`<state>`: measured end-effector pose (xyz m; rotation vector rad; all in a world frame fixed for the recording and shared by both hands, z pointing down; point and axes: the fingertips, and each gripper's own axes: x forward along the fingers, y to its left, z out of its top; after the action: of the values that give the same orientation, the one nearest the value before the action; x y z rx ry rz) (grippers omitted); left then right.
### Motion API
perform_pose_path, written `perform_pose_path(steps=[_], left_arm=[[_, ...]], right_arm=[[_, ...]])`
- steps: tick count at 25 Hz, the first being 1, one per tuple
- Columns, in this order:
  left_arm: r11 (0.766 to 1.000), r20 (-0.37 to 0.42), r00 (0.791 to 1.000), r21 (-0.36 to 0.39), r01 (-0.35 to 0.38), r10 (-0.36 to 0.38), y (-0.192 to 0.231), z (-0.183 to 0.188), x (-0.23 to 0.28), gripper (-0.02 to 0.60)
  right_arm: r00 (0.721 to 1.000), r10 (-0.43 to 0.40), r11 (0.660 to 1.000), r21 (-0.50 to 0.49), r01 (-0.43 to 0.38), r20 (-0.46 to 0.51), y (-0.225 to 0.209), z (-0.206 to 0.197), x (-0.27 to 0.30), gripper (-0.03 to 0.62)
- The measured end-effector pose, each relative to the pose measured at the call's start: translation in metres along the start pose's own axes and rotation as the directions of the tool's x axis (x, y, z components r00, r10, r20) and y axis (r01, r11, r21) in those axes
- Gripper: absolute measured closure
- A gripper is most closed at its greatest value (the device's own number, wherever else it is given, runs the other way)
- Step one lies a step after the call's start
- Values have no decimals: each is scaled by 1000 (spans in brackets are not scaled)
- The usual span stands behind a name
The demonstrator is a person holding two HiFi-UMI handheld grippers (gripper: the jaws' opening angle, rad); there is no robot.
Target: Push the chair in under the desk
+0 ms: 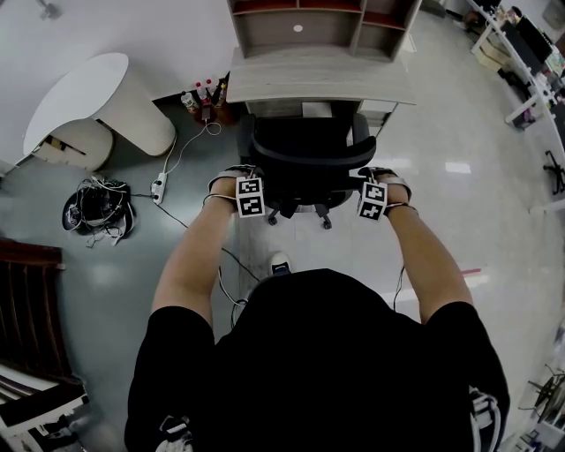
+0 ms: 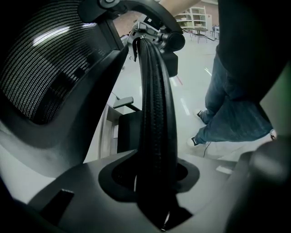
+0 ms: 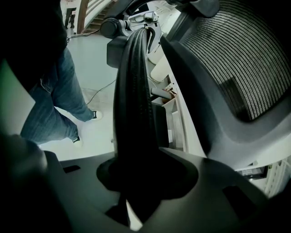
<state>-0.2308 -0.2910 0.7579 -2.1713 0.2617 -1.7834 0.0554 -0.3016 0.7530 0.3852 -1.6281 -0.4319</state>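
Note:
A black mesh-backed office chair stands in front of the light wooden desk, its seat partly under the desktop edge. My left gripper is at the left side of the backrest and my right gripper at the right side. In the left gripper view the ribbed black backrest rim runs straight through the jaws of the left gripper, beside the mesh. The right gripper view shows the same: the rim sits clamped in the right gripper, mesh to its right.
A shelf unit stands on the desk. Bottles sit on the floor left of the desk, with a power strip and cable heap further left. A white rounded table and a dark bench are at the left.

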Motion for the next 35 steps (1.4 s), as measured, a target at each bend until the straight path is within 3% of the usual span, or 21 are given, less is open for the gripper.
perform_pose_path(steps=[19,35], left_arm=[[1000,8,1000,-2,-22,22,60,-19,19,440],[999,12,999,-1,-39,39,86,-24,28,440]], right_arm=[[1000,-16,1000,27,16,-7,-58,9,33,459],[999,-50,998,37,50,-3,-83,8,49,448]])
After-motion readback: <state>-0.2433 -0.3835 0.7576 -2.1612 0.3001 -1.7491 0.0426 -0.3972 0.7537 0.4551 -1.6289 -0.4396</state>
